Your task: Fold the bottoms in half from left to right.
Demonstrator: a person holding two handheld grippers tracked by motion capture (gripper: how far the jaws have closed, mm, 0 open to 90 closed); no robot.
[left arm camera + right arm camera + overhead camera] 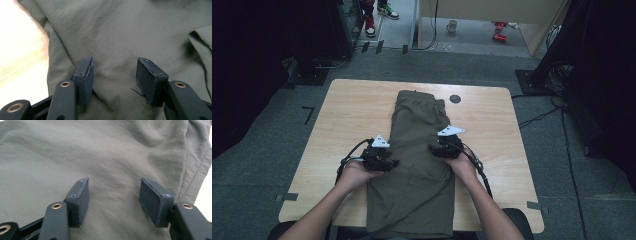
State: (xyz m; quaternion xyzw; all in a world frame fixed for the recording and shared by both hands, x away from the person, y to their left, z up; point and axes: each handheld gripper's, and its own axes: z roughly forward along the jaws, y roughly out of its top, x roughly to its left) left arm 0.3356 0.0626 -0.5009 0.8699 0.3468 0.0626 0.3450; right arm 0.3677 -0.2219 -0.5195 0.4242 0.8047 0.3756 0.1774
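Olive-green folded fabric trousers (417, 165), flat on light wooden counter (347, 115). Left tool (115, 75) and right tool (113, 197): jaws apart over cloth, gripping nothing.

This looks like a recording lab or studio rather than a home. A plain wooden bench (352, 107) stands alone on grey carpet (262, 165) marked with strips of black tape (308, 114). Black curtains (257, 55) close off both sides, and cables (542, 116) trail across the floor to stand bases (532, 80) — rigging, not furniture. Beyond, a partition wall (482, 10) opens on a bare floor where a mug (452, 26) and a red object (500, 31) sit — a person's sneakers (371, 25) show there too.
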